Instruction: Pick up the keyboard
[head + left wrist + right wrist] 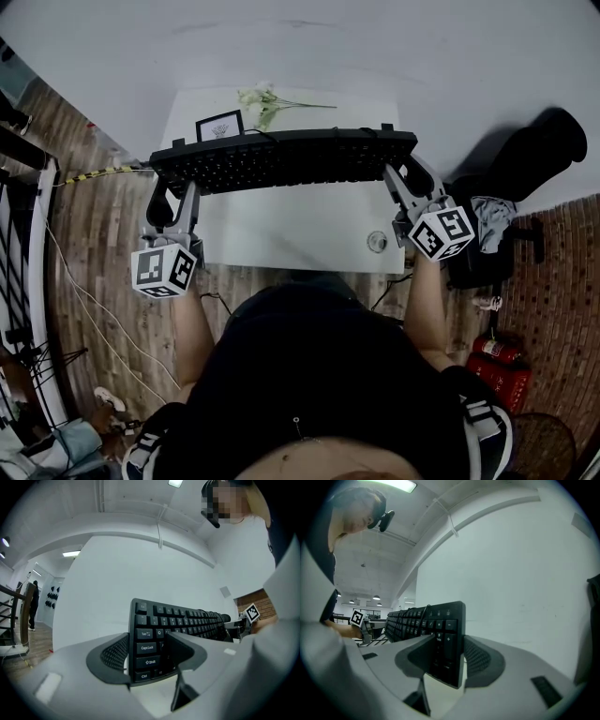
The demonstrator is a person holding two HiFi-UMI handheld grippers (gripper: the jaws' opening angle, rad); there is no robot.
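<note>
- White desk (281, 234) sits under the keyboard (281, 159), which is tipped on edge.
- Your left tongs (176, 195) clamp the keyboard's left end.
- Your right tongs (403, 180) clamp its right end.

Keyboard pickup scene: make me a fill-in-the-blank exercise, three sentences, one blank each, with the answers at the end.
1. The left gripper is shut on the end of the keyboard that bears the ____ Lock key.
2. The right gripper is shut on the keyboard's other end, so the number of grippers holding it is ____.
3. The table under the keyboard is ____ in colour.
Missing words: Caps; two; white.
</note>
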